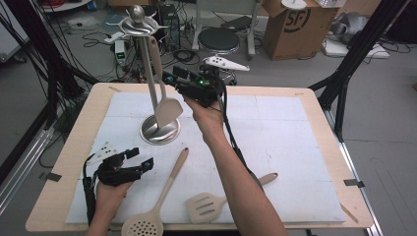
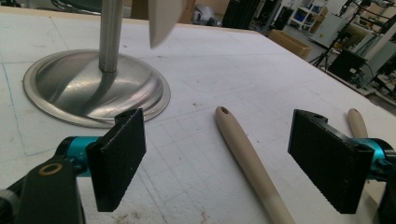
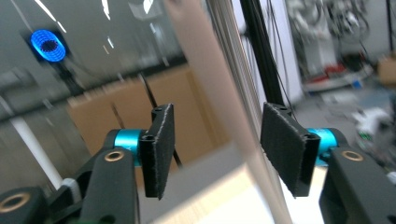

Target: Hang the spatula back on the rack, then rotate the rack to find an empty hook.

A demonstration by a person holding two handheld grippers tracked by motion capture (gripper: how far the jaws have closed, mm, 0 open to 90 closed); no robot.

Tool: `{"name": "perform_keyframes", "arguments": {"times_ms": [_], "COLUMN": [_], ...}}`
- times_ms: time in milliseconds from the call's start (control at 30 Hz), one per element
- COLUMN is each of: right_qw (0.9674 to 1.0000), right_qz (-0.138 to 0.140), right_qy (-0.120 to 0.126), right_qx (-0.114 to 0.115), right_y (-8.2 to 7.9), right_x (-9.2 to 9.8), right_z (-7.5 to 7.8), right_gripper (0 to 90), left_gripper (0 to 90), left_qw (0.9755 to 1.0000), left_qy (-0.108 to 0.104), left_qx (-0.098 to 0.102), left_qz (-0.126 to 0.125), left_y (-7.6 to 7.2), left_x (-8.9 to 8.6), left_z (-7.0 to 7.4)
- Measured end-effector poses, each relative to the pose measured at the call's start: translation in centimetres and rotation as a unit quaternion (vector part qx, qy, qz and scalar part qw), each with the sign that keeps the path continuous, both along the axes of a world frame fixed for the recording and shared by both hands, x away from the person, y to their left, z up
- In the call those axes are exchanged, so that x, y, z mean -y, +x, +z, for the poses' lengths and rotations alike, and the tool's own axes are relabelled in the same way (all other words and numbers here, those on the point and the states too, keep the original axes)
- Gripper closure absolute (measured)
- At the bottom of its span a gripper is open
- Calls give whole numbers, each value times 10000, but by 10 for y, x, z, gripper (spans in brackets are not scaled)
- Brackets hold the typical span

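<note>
A steel utensil stand [image 1: 160, 132] rises from a round base at the back left of the white mat. A beige spatula [image 1: 167, 112] hangs from its top ring, blade just above the base. My right gripper [image 1: 172, 76] is raised beside the pole, open, with the blurred spatula handle [image 3: 203, 65] passing between its jaws and neither pad pressing on it. My left gripper [image 1: 141, 157] rests low at the front left, open and holding nothing. Just ahead of my left gripper [image 2: 217, 128] are the stand's base [image 2: 93, 88] and the tip of a beige skimmer handle [image 2: 247, 158].
A perforated skimmer [image 1: 143, 226] lies at the front edge, handle pointing to the stand. A slotted turner [image 1: 206, 206] lies to its right, partly under my right forearm; its handle tip [image 2: 357, 123] shows past the left gripper's jaw. Boxes, cables and a stool stand beyond the table.
</note>
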State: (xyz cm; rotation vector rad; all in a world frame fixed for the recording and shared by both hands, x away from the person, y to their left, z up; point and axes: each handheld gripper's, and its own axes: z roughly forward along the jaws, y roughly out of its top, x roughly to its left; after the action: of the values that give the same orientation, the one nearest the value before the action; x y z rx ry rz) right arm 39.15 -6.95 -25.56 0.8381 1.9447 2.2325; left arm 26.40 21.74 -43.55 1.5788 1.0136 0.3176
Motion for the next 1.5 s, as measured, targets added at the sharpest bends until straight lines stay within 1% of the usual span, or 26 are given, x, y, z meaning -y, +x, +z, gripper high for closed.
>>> {"name": "perform_keyframes", "arguments": {"times_ms": [67, 133, 167, 267, 333, 367, 400, 433, 500, 567, 600, 667, 700, 833, 867, 900, 933, 1033, 1067, 1167, 1233, 1267, 1300, 1367, 1433, 1500], "right_qw": [9994, 9985, 9979, 9964, 9953, 9945, 9937, 9931, 9934, 9927, 9931, 9931, 9924, 9929, 9930, 9925, 9920, 9920, 9914, 9905, 9895, 9897, 9893, 9884, 9885, 9893], "right_qz": [57, 1, -60, -118, -198, -238, -266, -284, -322, -353, -366, -351, -356, -317, -305, -283, -221, -196, -211, -272, -301, -322, -338, -363, -418, -398], "right_qy": [330, 532, 617, 817, 928, 993, 1061, 1113, 1082, 1125, 1091, 1092, 1141, 1100, 1096, 1154, 1211, 1224, 1272, 1351, 1417, 1394, 1420, 1472, 1444, 1384], "right_qx": [52, 141, 161, 172, 196, 241, 254, 243, 208, 248, 239, 259, 299, 319, 313, 296, 267, 254, 207, 12, 0, -4, -21, -96, -149, -213], "right_y": [1, 3, 4, 7, 8, 8, 9, 10, 14, 16, 17, 18, 17, 19, 19, 18, 17, 17, 18, 23, 26, 27, 28, 30, 32, 34], "right_x": [3, 6, 8, 13, 15, 16, 16, 16, 14, 11, 10, 7, 5, 0, -1, -2, -4, -10, -12, -13, -15, -15, -16, -16, -18, -20], "right_z": [3, 5, 7, 8, 8, 8, 8, 8, 10, 14, 16, 21, 24, 30, 30, 30, 29, 27, 26, 23, 22, 22, 21, 19, 18, 15], "right_gripper": [473, 509, 535, 575, 614, 630, 652, 653, 652, 654, 654, 653, 653, 648, 648, 648, 648, 649, 665, 773, 849, 875, 895, 897, 897, 897], "left_gripper": [197, 197, 197, 197, 197, 197, 197, 197, 197, 197, 197, 197, 197, 198, 197, 197, 197, 197, 197, 197, 197, 197, 197, 197, 198, 198], "left_qw": [10000, 10000, 10000, 10000, 10000, 9999, 9999, 9999, 9999, 9999, 9999, 9999, 9999, 9999, 9999, 9998, 9998, 9998, 9998, 9998, 9998, 9998, 9998, 9998, 9998, 9999], "left_qy": [11, -3, 6, -20, 8, -20, -33, -44, -80, -101, -120, -120, -133, -151, -131, -172, -171, -170, -168, -152, -144, -155, -145, -130, -128, -124], "left_qx": [-7, 6, -9, -40, -45, -64, -48, -42, -48, -33, -37, -22, -23, -27, -1, 9, 9, 5, 9, 9, 11, 13, 14, 11, 11, 9], "left_qz": [-23, -19, -29, -61, -87, -98, -102, -100, -99, -88, -90, -86, -80, -80, -82, -77, -75, -76, -83, -104, -108, -97, -97, -119, -127, -119], "left_y": [1, 2, 2, 2, 3, 3, 3, 3, 4, 4, 4, 5, 5, 5, 5, 6, 6, 6, 6, 5, 5, 5, 5, 6, 6, 5], "left_x": [0, 1, 1, 3, 3, 3, 4, 4, 4, 3, 3, 2, 2, 2, 2, 2, 2, 2, 2, 2, 2, 2, 2, 2, 2, 2], "left_z": [0, 0, 0, -2, -2, -2, -2, -2, -2, -2, -2, -2, -2, -1, -1, -1, -1, -1, -1, 0, 0, 0, -1, -1, -1, 0]}}
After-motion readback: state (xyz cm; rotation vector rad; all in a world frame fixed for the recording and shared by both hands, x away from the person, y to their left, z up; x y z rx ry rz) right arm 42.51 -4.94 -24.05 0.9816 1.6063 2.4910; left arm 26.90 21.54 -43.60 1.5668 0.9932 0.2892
